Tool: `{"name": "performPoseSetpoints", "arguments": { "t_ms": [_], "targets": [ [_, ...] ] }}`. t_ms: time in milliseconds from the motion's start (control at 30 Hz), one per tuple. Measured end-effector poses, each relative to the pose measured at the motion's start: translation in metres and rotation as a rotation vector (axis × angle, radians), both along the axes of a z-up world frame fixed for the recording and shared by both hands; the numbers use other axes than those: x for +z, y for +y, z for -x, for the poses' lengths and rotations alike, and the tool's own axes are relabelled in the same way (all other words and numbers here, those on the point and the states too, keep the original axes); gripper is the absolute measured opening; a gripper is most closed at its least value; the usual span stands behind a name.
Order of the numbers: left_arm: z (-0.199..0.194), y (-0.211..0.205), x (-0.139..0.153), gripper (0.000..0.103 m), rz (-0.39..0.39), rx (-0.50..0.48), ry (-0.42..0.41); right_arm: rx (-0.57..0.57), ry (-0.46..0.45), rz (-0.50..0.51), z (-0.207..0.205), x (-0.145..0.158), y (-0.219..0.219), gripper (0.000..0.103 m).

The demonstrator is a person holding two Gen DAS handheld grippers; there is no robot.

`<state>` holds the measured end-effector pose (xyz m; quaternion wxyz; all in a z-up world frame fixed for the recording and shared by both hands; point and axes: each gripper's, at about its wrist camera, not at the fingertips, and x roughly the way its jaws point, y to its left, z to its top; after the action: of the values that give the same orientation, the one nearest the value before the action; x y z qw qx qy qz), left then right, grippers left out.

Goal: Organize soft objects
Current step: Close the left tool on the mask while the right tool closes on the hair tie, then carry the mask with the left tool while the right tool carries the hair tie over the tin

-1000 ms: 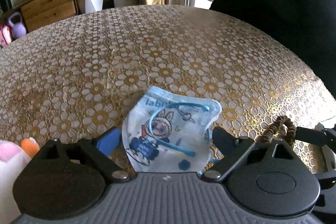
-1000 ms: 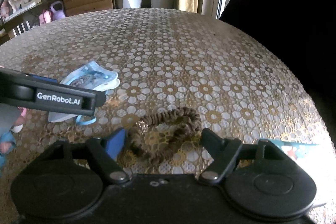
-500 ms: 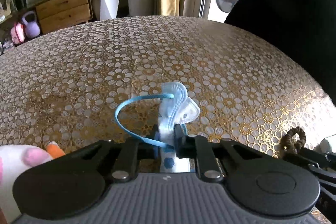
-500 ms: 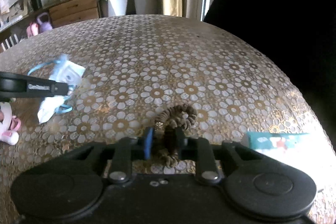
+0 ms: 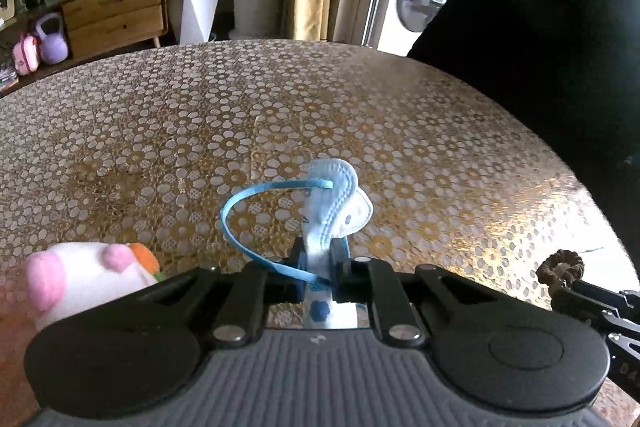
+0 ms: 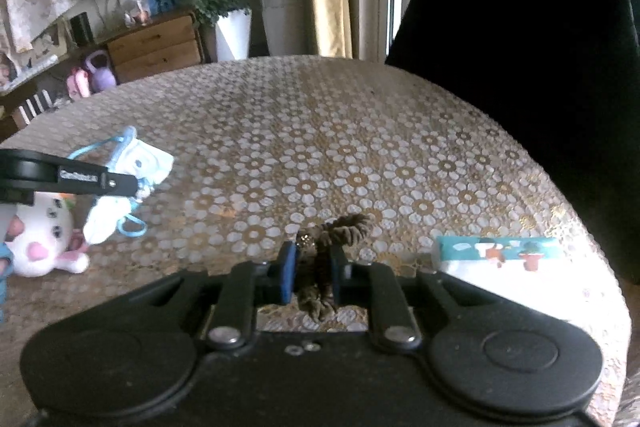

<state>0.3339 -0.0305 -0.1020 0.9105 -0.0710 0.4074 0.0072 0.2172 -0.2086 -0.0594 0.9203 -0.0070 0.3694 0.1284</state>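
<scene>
Between the left tool's (image 5: 319,259) closed fingers, the face mask (image 5: 335,199) stands upright, pointing away.

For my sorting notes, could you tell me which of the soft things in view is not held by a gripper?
The white plush toy: it lies on the table, while the face mask and brown scrunchie are each pinched in a gripper.

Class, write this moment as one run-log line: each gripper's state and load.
left gripper: shut on face mask | right gripper: shut on brown scrunchie | both items off the table
</scene>
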Motion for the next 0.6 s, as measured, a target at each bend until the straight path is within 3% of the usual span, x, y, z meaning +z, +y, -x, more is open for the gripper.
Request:
{"name": "performPoseSetpoints", "arguments": {
  "t_ms": [600],
  "targets": [
    [0.084, 0.024, 0.085, 0.011, -0.013, -0.014, -0.036, 0.154, -0.1, -0.062, 0.072, 0.088, 0.032, 0.016]
  ]
}}
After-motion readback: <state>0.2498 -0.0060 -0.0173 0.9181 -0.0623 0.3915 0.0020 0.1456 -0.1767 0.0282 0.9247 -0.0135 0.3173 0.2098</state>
